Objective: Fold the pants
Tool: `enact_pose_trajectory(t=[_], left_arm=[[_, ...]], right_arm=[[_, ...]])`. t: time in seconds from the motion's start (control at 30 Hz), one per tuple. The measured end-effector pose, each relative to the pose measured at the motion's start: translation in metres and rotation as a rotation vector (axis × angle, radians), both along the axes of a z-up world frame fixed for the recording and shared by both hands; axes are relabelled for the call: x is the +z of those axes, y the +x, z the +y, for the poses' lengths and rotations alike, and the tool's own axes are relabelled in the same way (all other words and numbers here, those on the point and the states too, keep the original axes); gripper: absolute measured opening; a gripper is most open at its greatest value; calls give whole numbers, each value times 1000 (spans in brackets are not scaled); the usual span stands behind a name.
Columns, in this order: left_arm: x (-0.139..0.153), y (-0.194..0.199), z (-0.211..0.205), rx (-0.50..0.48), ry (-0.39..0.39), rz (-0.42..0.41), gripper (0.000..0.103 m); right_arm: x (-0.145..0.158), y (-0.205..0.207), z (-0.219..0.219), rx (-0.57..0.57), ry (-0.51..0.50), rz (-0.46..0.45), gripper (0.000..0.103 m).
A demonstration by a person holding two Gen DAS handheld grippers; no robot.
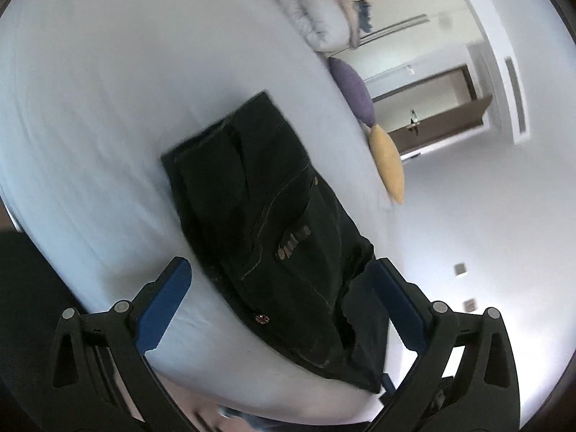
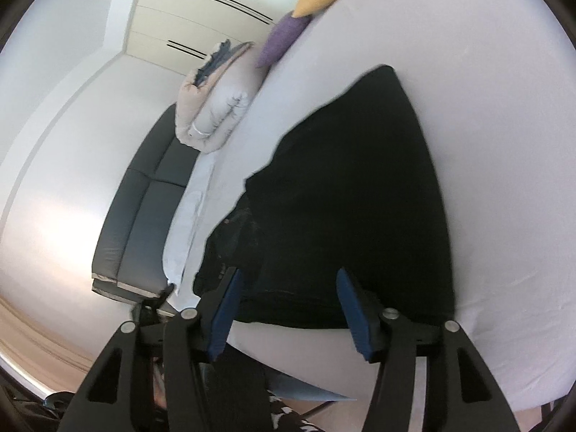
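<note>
One pair black pants point(image 1: 266, 216) on one white bed point(image 1: 108, 108). Two cushions far side: one purple point(image 1: 352, 90), one yellow point(image 1: 387, 162). One folded duvet point(image 1: 316, 18). Two grippers: left gripper point(image 1: 284, 309), right gripper point(image 2: 288, 309).

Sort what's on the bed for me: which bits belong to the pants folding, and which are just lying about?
Job: black pants, left gripper, right gripper, both open.

Lying about: purple cushion, yellow cushion, rolled duvet.
</note>
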State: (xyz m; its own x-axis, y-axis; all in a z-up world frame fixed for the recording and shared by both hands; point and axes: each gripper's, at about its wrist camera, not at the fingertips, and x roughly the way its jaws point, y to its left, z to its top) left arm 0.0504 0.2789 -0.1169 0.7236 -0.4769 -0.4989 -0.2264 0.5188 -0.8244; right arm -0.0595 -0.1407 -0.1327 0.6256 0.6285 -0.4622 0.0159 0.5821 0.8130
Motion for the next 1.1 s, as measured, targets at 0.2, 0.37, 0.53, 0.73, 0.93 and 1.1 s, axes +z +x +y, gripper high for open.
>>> enact_pose_trajectory(t=[0.2,0.37,0.53,0.73,0.93,1.1], left_arm=[[-31,12,12,35,-177,12,101],[-45,29,32,54,-273,3,101],[-41,33,37,34,-246,29,47],[-37,29,36,14,-142,31,22],[4,35,14,-34,93,-38,18],[18,38,0,-56,198,-58,16]], right_arm=[[19,7,2,15,57,-53,57],[28,22,14,49,51,-67,49],[29,62,35,87,-25,-21,33],[25,119,82,199,-121,53,25],[6,168,134,294,-169,106,24],[-25,185,144,282,-229,200,0]])
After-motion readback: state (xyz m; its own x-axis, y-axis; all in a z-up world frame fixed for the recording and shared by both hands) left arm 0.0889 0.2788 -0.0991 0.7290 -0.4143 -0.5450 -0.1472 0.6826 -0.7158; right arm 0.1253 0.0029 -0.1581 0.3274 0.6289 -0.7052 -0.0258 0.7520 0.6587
